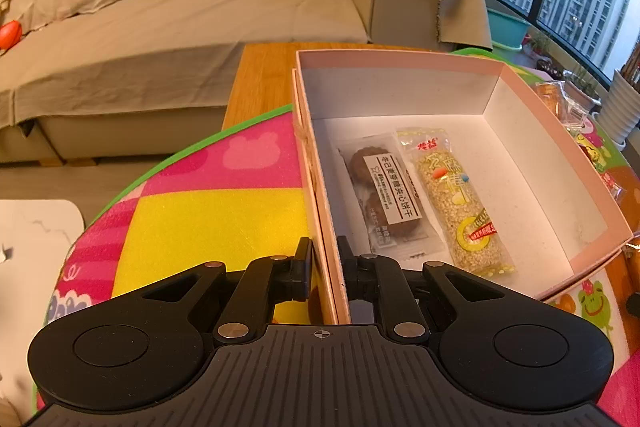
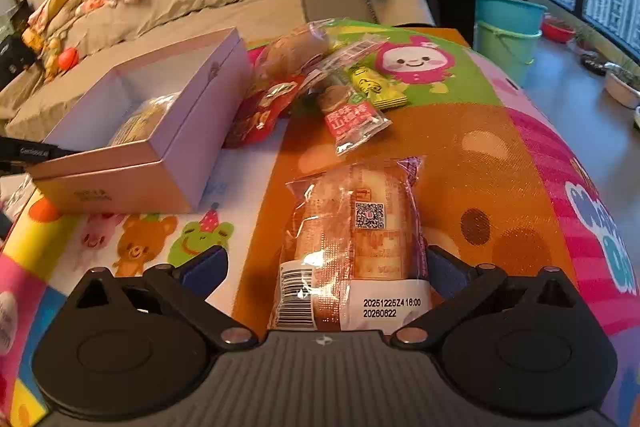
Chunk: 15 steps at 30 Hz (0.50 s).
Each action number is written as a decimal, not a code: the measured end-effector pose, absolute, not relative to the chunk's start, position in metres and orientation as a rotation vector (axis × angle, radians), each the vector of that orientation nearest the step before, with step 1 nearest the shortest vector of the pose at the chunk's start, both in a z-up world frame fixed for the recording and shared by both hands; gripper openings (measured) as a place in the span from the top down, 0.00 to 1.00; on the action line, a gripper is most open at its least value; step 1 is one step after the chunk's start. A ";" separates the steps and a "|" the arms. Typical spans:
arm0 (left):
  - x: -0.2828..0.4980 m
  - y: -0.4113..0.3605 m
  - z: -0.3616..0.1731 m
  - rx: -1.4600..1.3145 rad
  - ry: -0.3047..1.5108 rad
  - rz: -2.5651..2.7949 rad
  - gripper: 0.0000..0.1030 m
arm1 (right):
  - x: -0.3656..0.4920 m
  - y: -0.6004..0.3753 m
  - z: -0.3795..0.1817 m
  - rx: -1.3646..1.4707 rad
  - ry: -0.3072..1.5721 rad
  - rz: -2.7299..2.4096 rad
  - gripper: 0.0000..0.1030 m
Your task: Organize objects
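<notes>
An open pink box stands on the colourful mat. A brown biscuit packet and a sesame bar lie inside. My left gripper is shut on the box's near left wall, one finger on each side. The box also shows in the right wrist view. My right gripper is open around a wrapped bread packet lying on the mat; the fingers do not press it. A pile of snack packets lies beyond it.
A grey sofa with loose clothes stands behind the wooden table. Teal tubs and plant pots sit on the floor by the windows at right. A white marble surface is at the left.
</notes>
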<state>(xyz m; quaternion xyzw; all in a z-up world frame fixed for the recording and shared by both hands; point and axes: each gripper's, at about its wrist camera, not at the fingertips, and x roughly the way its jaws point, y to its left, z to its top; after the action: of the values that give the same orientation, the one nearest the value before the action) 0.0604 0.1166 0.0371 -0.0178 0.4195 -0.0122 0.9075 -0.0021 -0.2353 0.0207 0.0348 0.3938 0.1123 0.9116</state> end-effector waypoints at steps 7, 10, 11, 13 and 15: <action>0.061 0.117 0.037 -0.041 0.864 -0.025 0.86 | -0.013 -0.218 0.012 -0.050 0.775 0.186 0.00; 0.060 0.117 0.037 -0.043 0.865 -0.025 0.86 | -0.008 -0.217 0.015 -0.061 0.799 0.187 0.00; 0.060 0.117 0.037 -0.045 0.865 -0.025 0.86 | -0.007 -0.217 0.016 -0.062 0.806 0.192 0.00; 0.060 0.117 0.037 -0.043 0.865 -0.026 0.86 | -0.006 -0.217 0.016 -0.068 0.801 0.195 0.00; 0.060 0.117 0.037 -0.043 0.865 -0.026 0.86 | -0.007 -0.215 0.015 -0.089 0.782 0.198 0.00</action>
<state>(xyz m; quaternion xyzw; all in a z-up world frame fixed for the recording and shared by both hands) 0.0601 0.1173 0.0366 -0.0210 0.4193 -0.0127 0.9075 -0.0068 -0.2151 0.0155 -0.0431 0.3804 0.0962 0.9188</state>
